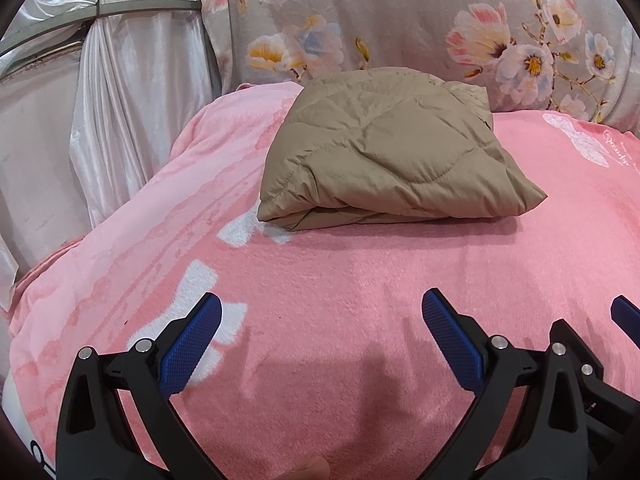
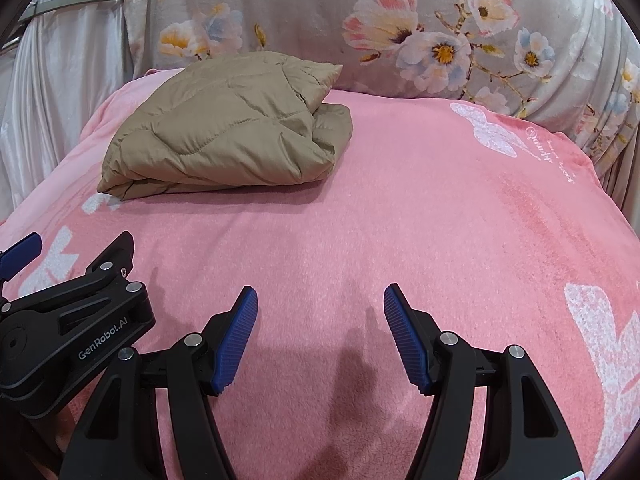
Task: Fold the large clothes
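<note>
Tan quilted puffer jacket (image 1: 384,156) sits folded into a compact, roughly square bundle on the pink fleece blanket (image 1: 360,280) covering the bed, toward the far side, close to the grey floral-print cushion (image 1: 420,12) that stands behind it; in the left wrist view its rear edge looks to meet the cushion, can't confirm contact. Folded edge faces the cameras, layers stacked, quilting seams visible on top. In the right wrist view the same jacket (image 2: 228,132) is upper left, right-hand layers bunched and a bit loose. Blanket has white flower/butterfly motifs and a line of script near the far right corner, unreadable. White satin curtain (image 1: 108,92) hangs at left, gathered by a grey-green tie-back band (image 1: 148,8). Left claw (image 1: 322,320): jaws spread wide, nothing between the blue ribbed pads (image 1: 192,344), hovering over bare blanket well short of the jacket. Right claw (image 2: 320,316): also parted, blue pads empty, over bare blanket, jacket well apart and off to its left. Both claws sit side by side, each visible at the edge of the other's view; black housing of the left one reads "GenRobot.AI". Shadows of the fingers fall on the blanket just ahead of each claw.
</note>
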Action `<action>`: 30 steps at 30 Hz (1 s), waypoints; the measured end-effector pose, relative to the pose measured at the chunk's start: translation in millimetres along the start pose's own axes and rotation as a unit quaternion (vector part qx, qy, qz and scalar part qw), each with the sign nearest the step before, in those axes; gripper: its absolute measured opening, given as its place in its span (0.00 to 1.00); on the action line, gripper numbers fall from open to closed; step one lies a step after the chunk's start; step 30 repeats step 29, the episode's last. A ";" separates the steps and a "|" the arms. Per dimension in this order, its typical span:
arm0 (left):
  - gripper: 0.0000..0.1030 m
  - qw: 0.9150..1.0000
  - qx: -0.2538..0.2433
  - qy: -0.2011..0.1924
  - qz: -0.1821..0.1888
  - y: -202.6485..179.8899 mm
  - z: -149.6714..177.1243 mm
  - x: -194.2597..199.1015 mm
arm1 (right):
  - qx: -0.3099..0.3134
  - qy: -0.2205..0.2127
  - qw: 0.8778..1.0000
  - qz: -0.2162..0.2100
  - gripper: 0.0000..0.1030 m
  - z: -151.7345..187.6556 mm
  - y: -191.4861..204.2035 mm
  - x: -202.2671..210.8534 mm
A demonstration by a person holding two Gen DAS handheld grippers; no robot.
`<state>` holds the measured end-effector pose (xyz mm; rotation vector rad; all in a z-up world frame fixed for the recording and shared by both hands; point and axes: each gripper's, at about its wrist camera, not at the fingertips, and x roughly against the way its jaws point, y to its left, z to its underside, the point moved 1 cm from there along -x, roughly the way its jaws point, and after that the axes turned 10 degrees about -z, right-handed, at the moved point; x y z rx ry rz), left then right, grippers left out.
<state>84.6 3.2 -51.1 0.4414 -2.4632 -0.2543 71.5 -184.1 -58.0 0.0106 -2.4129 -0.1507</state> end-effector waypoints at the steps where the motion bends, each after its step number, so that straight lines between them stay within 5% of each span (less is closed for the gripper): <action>1: 0.95 1.000 0.000 -0.001 -0.001 -0.1 0.0 0.1 | 0.000 0.000 1.000 0.000 0.62 -0.9 -0.9 0.0; 30: 0.93 1.000 0.005 -0.010 -0.001 -5.1 0.7 8.5 | 0.004 -0.014 1.000 0.007 0.62 0.9 5.3 2.7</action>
